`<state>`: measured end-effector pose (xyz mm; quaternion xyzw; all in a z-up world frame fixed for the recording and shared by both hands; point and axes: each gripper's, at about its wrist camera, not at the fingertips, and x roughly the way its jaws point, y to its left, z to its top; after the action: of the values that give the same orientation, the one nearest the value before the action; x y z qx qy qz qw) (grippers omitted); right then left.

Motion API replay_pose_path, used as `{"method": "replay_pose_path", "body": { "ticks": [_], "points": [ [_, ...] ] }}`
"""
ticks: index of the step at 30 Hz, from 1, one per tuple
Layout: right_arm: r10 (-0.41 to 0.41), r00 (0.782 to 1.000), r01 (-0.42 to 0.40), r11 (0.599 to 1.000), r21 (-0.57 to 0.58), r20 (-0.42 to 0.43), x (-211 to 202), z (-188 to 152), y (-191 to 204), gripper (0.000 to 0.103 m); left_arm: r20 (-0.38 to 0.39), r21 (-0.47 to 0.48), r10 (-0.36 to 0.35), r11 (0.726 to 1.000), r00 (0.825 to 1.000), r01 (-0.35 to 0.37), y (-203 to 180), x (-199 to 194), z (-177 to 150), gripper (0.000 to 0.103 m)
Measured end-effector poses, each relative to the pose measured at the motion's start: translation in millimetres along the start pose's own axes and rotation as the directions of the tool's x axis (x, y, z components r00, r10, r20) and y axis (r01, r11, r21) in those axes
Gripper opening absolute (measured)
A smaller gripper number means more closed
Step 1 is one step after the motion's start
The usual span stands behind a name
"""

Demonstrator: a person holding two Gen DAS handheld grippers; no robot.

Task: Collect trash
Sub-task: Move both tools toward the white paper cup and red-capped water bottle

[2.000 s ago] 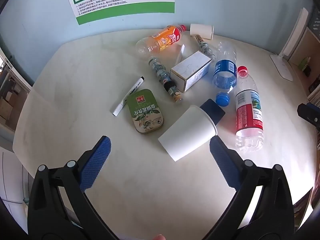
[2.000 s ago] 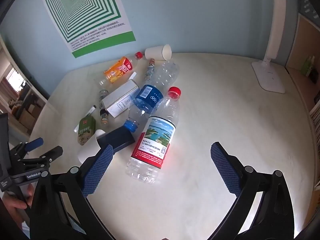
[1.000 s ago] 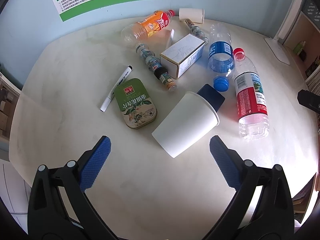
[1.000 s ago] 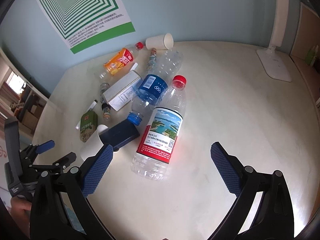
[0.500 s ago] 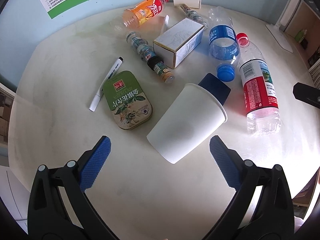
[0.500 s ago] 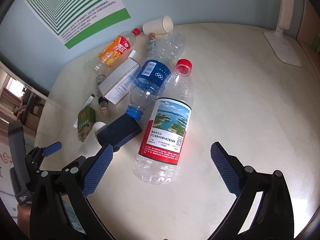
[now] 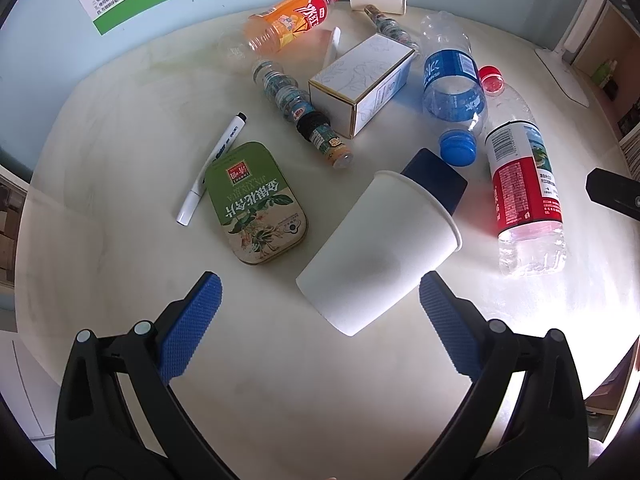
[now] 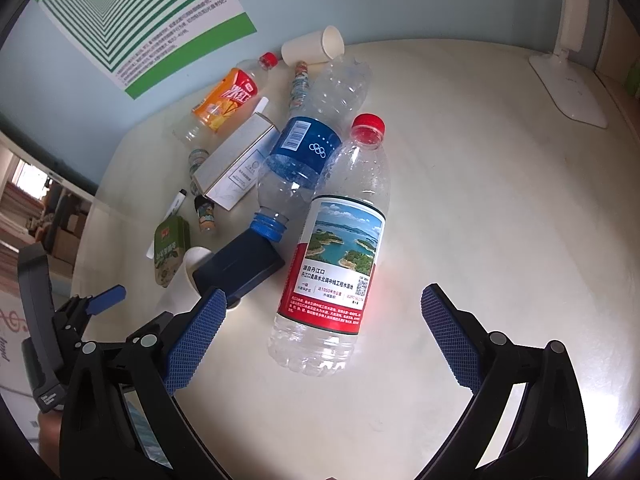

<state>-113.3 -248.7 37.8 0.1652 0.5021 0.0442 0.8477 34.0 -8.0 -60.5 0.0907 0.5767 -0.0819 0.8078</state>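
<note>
A white paper cup (image 7: 380,252) lies on its side on the round table (image 7: 120,152), its base between my open left gripper's (image 7: 318,320) fingers. A red-capped water bottle (image 8: 336,252) lies just ahead of my open right gripper (image 8: 320,336), its base between the fingertips. A blue-label bottle (image 8: 308,148), an orange drink bottle (image 7: 292,20), a white carton (image 7: 364,84), small bottles (image 7: 304,112) and a second paper cup (image 8: 314,46) lie farther back.
A green tin (image 7: 252,204), a white marker (image 7: 212,168) and a dark blue box (image 7: 436,180) lie among the trash. A white desk lamp base (image 8: 568,88) stands at the far right. A green poster (image 8: 132,12) hangs on the wall.
Both grippers have moved forward and down toward the table. The paper cup and the red-capped bottle now sit closer, between the fingertips. Nothing on the table has moved.
</note>
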Motion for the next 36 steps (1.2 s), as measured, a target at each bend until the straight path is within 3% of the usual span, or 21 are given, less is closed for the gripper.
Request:
{"method": "replay_pose_path", "body": {
  "ticks": [22,26,30,36],
  "points": [
    [-0.007,1.000,0.007,0.999,-0.044,0.003,-3.5,-9.0,6.8,0.097,-0.005,-0.016,0.015,1.000,1.000,-0.015,0.5,-1.7,-9.2,0.096],
    [-0.033,0.999,0.032,0.998,-0.050,-0.011,-2.3,-12.4,7.3,0.097,-0.004,-0.062,-0.005,0.998,1.000,0.004,5.2,-3.9,-11.1,0.096],
    [-0.012,1.000,0.011,0.999,-0.040,-0.013,-2.1,-15.8,5.9,0.097,-0.004,-0.155,-0.080,0.985,0.997,0.078,17.0,-5.2,-13.8,0.096],
    [0.039,0.999,-0.039,0.998,0.040,-0.001,-4.9,-22.4,1.1,0.097,0.006,-0.175,-0.049,0.983,0.999,0.049,20.7,-7.6,-15.1,0.096]
  ]
}}
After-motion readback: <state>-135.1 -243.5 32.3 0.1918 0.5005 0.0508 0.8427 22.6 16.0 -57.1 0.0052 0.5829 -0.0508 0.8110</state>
